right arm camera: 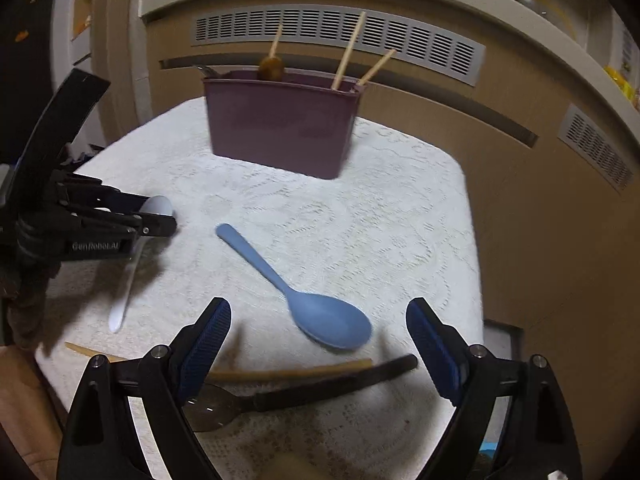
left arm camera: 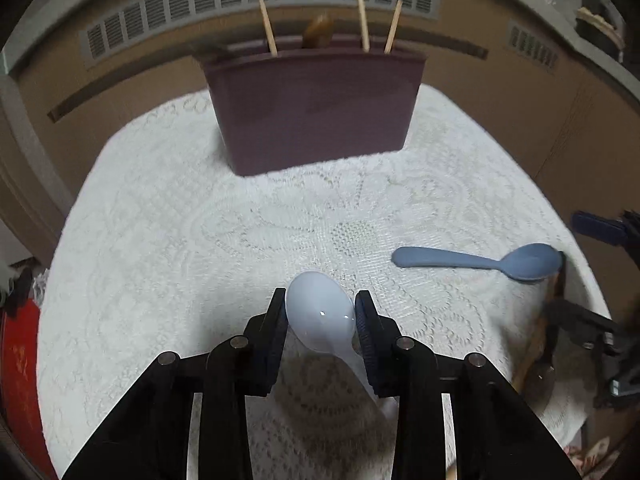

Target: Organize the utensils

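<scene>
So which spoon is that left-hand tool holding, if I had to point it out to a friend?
Start at the purple holder at the back of the lace tablecloth, then come toward the near edge. The white spoon sits there, its bowl pinched in the left gripper jaws. It is the only glossy white one; the blue spoon lies free.

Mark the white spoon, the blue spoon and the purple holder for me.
white spoon point(left arm camera: 320, 312), left wrist view, on its bowl.
blue spoon point(right arm camera: 332, 326), right wrist view, on its bowl.
purple holder point(left arm camera: 316, 112), left wrist view, on its front wall.
</scene>
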Demonstrator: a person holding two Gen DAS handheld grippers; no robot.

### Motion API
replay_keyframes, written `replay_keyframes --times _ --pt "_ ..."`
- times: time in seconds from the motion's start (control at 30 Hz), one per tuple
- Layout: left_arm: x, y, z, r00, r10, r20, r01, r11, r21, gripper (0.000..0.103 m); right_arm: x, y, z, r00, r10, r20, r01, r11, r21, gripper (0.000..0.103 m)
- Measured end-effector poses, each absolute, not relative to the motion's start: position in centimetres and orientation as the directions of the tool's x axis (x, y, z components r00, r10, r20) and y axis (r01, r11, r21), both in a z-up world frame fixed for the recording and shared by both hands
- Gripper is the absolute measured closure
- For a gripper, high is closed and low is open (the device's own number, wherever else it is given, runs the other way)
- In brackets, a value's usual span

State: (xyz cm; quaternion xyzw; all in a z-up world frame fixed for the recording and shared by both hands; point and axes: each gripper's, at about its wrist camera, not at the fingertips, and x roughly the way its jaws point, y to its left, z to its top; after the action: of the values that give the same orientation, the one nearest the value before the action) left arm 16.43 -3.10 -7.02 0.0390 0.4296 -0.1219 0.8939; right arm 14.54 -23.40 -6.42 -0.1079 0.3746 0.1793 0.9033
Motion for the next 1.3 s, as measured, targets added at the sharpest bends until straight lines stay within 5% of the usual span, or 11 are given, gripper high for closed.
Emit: replay_keyframes --times 0.07,0.2,0.5,0.73,1.13,1.3 --pt "15.5 -2.3 -6.0 0.618 -0.210 -0.758 0.259 0.964 -0.056 0.069 15.7 -22.1 -6.6 0.607 0.284 -0.742 -0.469 0.882 -0.046 0.016" --pt "14.2 -0.7 -4.7 0.624 -0.268 -0.734 0.271 0.955 -0.119 0.068 18.2 -19.0 -7.8 0.473 0.295 -0.830 -0.583 0.811 -0.044 0.072" --pt "14.1 0.8 -5.5 0.593 -0.336 -0.732 0.278 0.938 -0.206 0.068 23.0 -16.1 -9.4 0.331 0.257 -0.908 -0.626 0.780 -0.008 0.073" --pt "14.1 1.0 -5.7 0.592 -0.326 -0.737 0.279 0.941 -0.192 0.068 22.5 -15.4 -9.4 0.295 0.251 -0.922 -0.607 0.794 0.021 0.093" --pt "12.5 0.0 -1.9 0.730 -0.263 -0.631 0.300 0.953 -0.049 0.068 17.0 -19.2 -2.4 0.485 0.397 -0.779 -0.489 0.862 0.135 0.093" --pt "13.1 -0.6 3.8 0.828 -0.256 -0.499 0.308 0.951 0.023 0.068 16.4 -20.5 1.7 0.578 0.454 -0.678 -0.465 0.866 0.183 0.093"
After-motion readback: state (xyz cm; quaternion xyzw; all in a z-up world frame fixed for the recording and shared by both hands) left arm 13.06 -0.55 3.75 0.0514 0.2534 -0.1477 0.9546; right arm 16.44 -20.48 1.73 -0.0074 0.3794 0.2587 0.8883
